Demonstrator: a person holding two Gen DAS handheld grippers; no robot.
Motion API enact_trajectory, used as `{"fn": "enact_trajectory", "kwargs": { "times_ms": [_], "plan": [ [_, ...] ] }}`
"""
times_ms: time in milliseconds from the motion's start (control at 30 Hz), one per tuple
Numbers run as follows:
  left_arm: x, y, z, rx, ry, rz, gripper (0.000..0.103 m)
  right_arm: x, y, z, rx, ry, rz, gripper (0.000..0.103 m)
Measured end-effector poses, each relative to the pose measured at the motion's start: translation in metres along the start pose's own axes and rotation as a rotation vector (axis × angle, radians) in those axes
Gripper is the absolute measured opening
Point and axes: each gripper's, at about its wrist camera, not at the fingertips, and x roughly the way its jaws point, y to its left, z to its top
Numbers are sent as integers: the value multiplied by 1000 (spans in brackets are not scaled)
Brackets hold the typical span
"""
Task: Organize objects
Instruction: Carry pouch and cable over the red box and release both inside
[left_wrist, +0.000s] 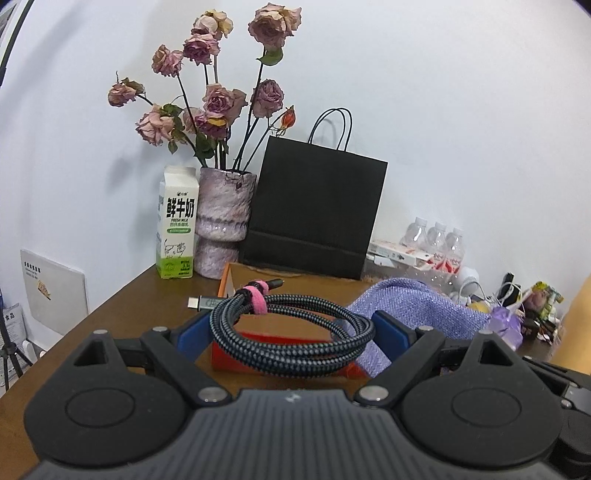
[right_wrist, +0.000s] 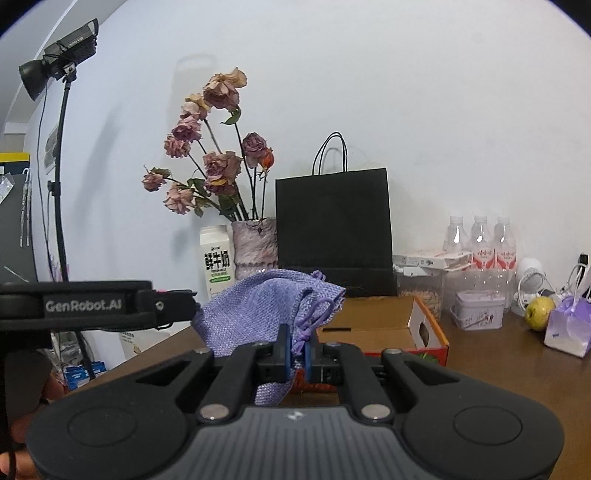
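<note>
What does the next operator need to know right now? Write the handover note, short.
Left gripper: holds the coiled braided cable, bound with a pink strap, between its blue pads, above the orange cardboard box.
Right gripper: shut on the purple drawstring pouch, pinching it near the drawstring and holding it up over the table.
Done: both items are picked up.
Left: the cable is not in the pouch yet; probably slide it into the mouth, though how open the mouth is cannot be told.
Behind: vase of dried roses, milk carton, black paper bag.
</note>
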Motion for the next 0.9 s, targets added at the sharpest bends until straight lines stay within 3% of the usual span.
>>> {"fn": "enact_trajectory", "kwargs": {
  "times_ms": [333,567,900],
  "plan": [
    [62,-15,27,-31,-6,25,92,57,-24,30,33,9,-13,6],
    [117,-19,40,-73,14,72,92,114,-50,44,81,65,-12,6],
    [178,-16,32,-62,106,128,92,166,-77,40,137,143,-69,7]
  ]
}}
